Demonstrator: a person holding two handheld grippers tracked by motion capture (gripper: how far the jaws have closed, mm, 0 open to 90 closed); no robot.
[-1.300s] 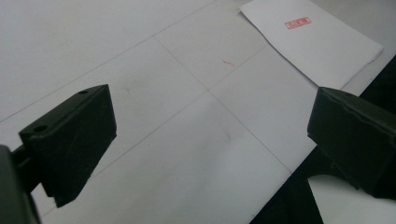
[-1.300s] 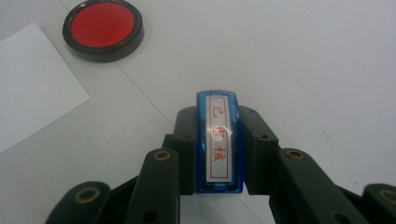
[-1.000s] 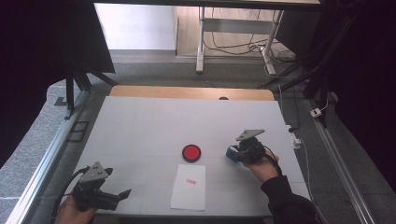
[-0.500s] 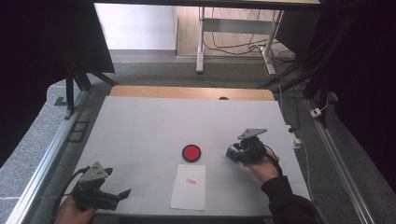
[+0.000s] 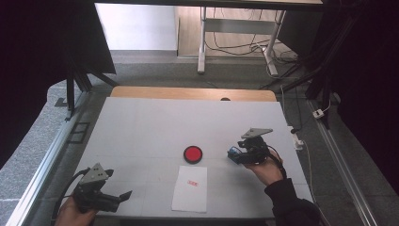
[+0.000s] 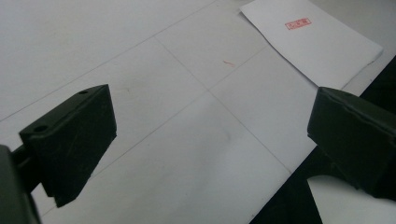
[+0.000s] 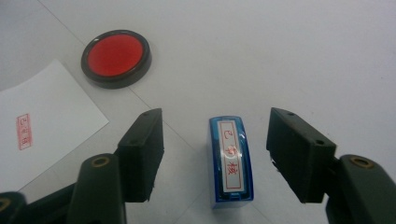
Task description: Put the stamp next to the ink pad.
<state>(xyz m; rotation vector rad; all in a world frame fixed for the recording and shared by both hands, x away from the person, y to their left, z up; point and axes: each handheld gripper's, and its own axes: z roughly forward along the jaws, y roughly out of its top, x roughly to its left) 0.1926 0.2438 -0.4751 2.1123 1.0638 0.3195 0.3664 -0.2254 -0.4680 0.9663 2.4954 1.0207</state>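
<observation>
My left gripper (image 5: 126, 194) rests at the near left corner of the table (image 5: 141, 122), jaws spread wide with nothing between them; it looks parked there, out of the way of the work, pointing across the bare top toward the paper. Next along, the white sheet of paper (image 5: 190, 189) lies flat near the front edge, already carrying a small red stamp mark (image 5: 193, 182) in its upper part, so the stamping itself seems done. Just beyond the sheet sits the round ink pad (image 5: 193, 154), black rim, red face up, close enough to the paper that ink and page are one short reach apart. Further right, the blue stamp (image 7: 230, 163) lies on its side on the table, labelled face up, between the jaws of my right gripper (image 7: 219, 156). Those jaws have just been opening and now stand clear of the stamp on both sides, pads not touching it. I read this as letting go: stamp set down beside the pad, well off the paper so it cannot smudge the print.
</observation>
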